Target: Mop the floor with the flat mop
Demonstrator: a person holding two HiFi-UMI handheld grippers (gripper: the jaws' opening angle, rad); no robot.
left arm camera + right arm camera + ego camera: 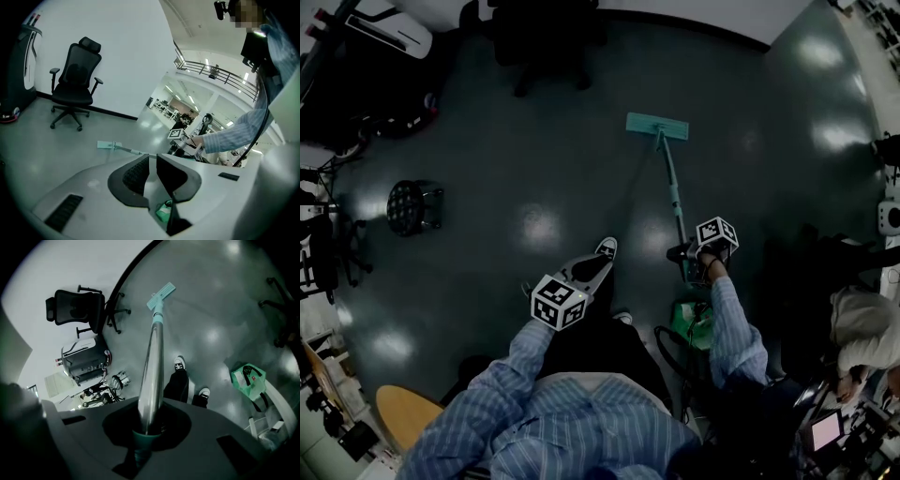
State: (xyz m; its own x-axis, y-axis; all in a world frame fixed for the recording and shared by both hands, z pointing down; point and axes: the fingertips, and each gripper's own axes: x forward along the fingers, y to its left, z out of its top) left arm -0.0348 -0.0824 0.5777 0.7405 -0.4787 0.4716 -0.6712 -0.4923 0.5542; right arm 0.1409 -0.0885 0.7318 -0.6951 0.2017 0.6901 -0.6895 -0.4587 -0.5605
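Note:
The flat mop has a teal head (657,126) lying flat on the dark floor ahead of me, and a silver handle (674,192) that slopes back to my right gripper (694,259). In the right gripper view the handle (152,366) runs straight out from between the jaws to the mop head (161,295), and the right gripper (146,430) is shut on it near the teal grip. My left gripper (581,277) is held out over my leg, away from the mop. Its jaws stand close together with nothing between them (151,176). The mop head (109,145) lies beyond it.
A black office chair (74,82) stands by the white wall. A small round stool (412,206) sits on the floor at the left. A teal bag (692,323) lies by my right foot. Equipment and a seated person (862,337) crowd the right edge.

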